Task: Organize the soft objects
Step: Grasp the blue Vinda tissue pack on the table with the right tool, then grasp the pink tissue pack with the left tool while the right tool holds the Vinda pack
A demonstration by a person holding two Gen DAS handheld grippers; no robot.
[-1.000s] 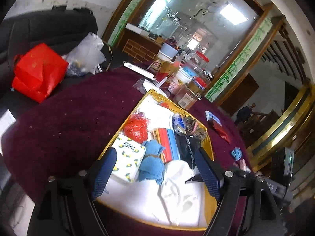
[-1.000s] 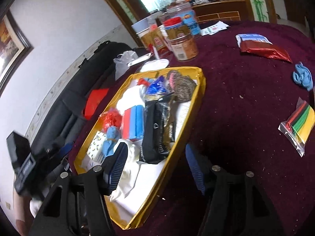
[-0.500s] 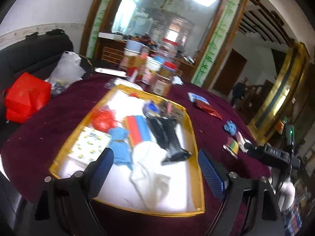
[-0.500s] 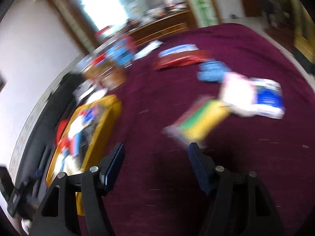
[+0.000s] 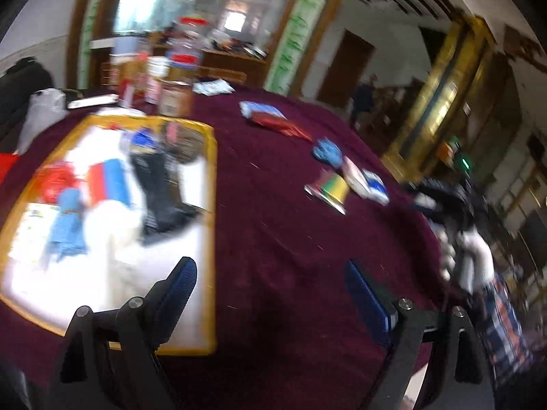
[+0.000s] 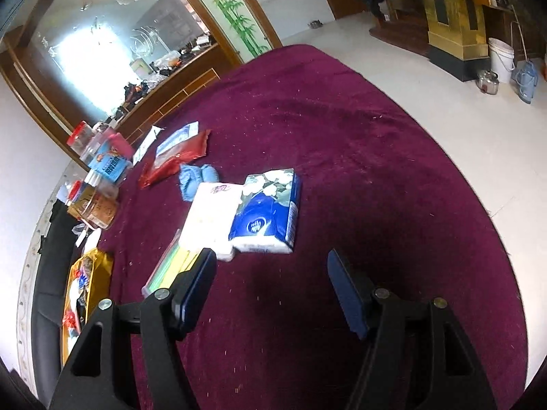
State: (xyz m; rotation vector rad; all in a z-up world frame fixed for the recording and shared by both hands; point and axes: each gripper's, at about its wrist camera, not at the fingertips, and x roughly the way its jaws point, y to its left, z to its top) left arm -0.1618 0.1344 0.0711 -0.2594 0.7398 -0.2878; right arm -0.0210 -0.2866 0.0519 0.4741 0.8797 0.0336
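Burgundy worktop (image 6: 342, 171) now under right hand-held gripper (image 6: 270, 283), swung from yellow tray (image 6: 102, 266) toward blue tissue pack (image 6: 266, 215). Jaws spread, empty. Left hand-held gripper (image 5: 270, 294) likewise spread, empty.

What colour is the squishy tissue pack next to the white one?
The tissue pack is blue with white flowers on top, clearest in the right wrist view.

Round table (image 6: 376, 143) under a maroon velvety cloth. Pale tiled floor (image 6: 444, 95). White walls. Large glass partition (image 6: 112, 44) in a brown wood frame, bright light behind it, a bamboo-painted panel (image 6: 232, 10) along its edge. Gold-clad pillar (image 6: 448, 10) beside a wooden staircase. White bucket (image 6: 501, 55) at the pillar's foot. Black sofa (image 6: 54, 273) against the wall.
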